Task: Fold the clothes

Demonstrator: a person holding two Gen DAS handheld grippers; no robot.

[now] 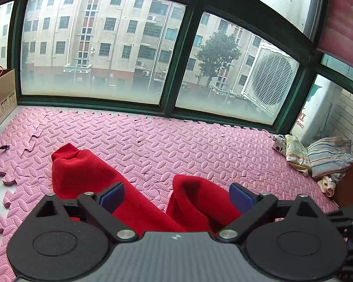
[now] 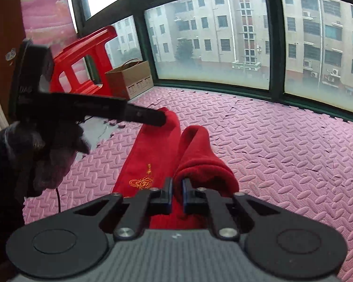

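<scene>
A red garment [image 1: 87, 174] lies on the pink foam mat [image 1: 176, 136] in two long rolled folds. My left gripper [image 1: 176, 197] hangs over its near part with the blue pads [image 1: 113, 196] far apart, neither pressing the cloth. In the right wrist view the red garment [image 2: 153, 145] shows gold embroidery [image 2: 142, 181]. My right gripper [image 2: 177, 189] is shut on the near end of the right-hand fold. A gloved hand [image 2: 47, 155] holds the left gripper, and one of its fingers [image 2: 150, 116] reaches over the garment's far end.
A cardboard box [image 2: 131, 77] and a red plastic stool [image 2: 82, 63] stand by the window at the left. A pile of striped clothes [image 1: 317, 157] lies at the mat's right corner beside brown furniture [image 1: 350, 183]. A black cable [image 1: 0, 149] lies on the bare floor, left.
</scene>
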